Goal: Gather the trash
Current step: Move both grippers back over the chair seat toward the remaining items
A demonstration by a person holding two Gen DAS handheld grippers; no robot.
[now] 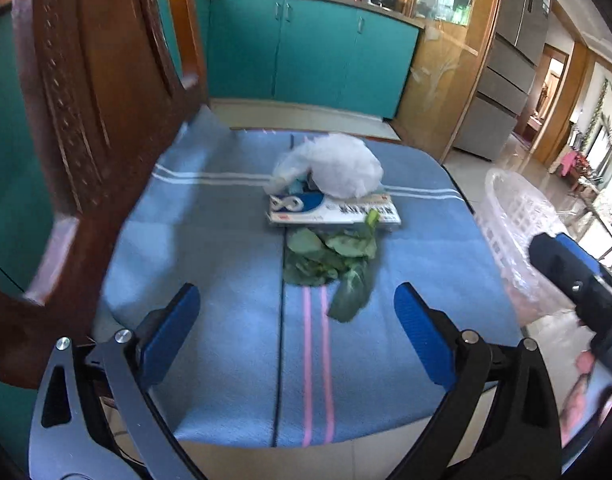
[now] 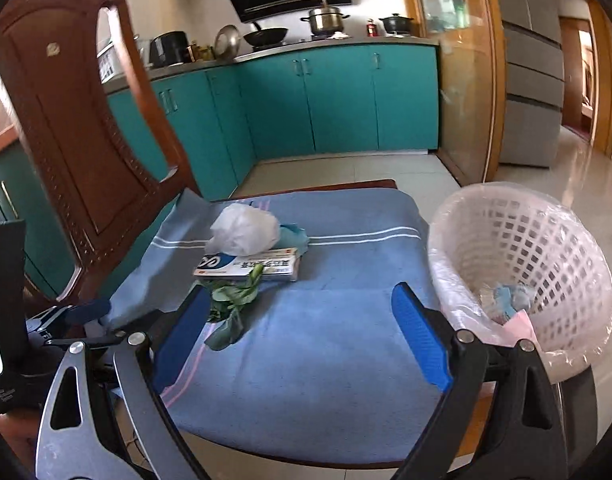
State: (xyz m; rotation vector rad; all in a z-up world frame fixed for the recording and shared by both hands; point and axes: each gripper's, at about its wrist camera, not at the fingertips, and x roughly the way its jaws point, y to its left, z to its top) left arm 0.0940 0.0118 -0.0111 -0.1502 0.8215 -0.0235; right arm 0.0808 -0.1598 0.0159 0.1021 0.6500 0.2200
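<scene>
On a blue striped cloth (image 1: pixel 226 240) (image 2: pixel 346 280) covering a chair seat lies a small heap of trash: a crumpled white plastic bag (image 1: pixel 338 168) (image 2: pixel 244 230), a flat white and blue box (image 1: pixel 338 210) (image 2: pixel 250 267) under it, and green leaves (image 1: pixel 330 260) (image 2: pixel 232 300) in front. My left gripper (image 1: pixel 297 300) stands open just short of the leaves, nothing between its blue pads. My right gripper (image 2: pixel 302 304) is open too, over the seat to the right of the leaves, beside a white lattice basket (image 2: pixel 546 256) (image 1: pixel 514 216) lined with clear plastic that holds some scraps.
The carved wooden chair back (image 1: pixel 86 120) (image 2: pixel 74 120) rises close on the left. Teal kitchen cabinets (image 1: pixel 314 48) (image 2: pixel 338 100) stand behind, with pots on the counter. A grey fridge (image 1: pixel 506 72) and a wooden door frame are at the right. Tiled floor lies beyond the seat.
</scene>
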